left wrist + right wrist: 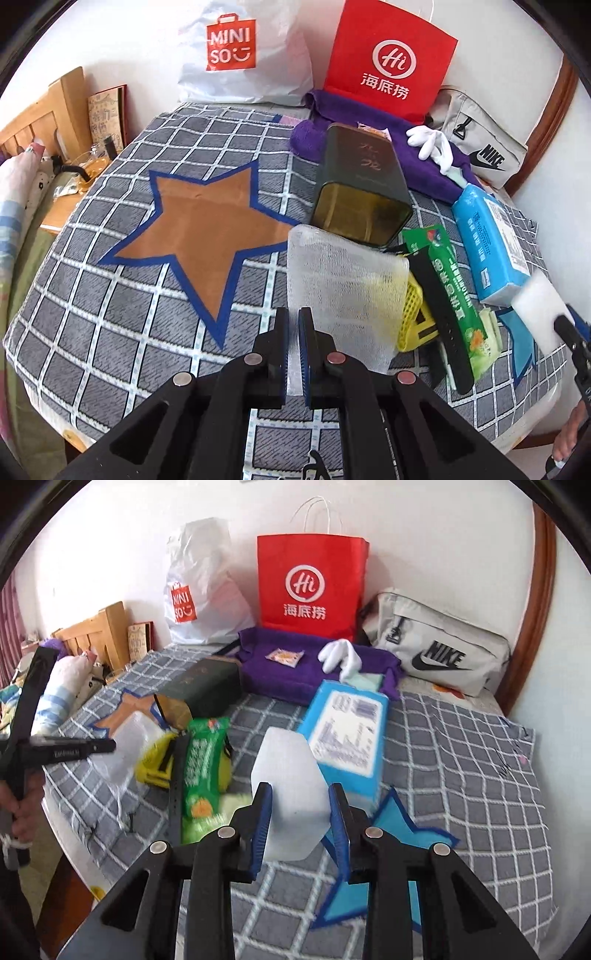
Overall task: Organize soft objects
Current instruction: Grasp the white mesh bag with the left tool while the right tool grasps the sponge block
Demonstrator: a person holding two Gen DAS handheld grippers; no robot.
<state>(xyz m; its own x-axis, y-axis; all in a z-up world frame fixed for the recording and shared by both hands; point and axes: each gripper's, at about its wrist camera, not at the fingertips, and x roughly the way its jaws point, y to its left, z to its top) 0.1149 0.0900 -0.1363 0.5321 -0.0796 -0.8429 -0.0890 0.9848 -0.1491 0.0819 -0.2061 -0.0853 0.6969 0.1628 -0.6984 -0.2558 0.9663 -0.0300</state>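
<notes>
Bedspread (110,295) of grey plaid, star-patched, against white wall (110,535).

Gauzy white mesh cloth (343,295) at centre; glossy dark metal tin (362,188) at one o'clock; fuzzy purple towel (314,664) behind; matt white foam block (291,797); shiny blue plastic-wrapped tissue pack (347,727); soft checked blanket (110,295) beneath.

Your tin box (360,192) lies on the bed (110,295), with the towel (314,668) behind it (a glove (338,653) sits on top). Two bags (312,587) stand at the wall behind, the tissue pack (347,727) right of the tin.
</notes>
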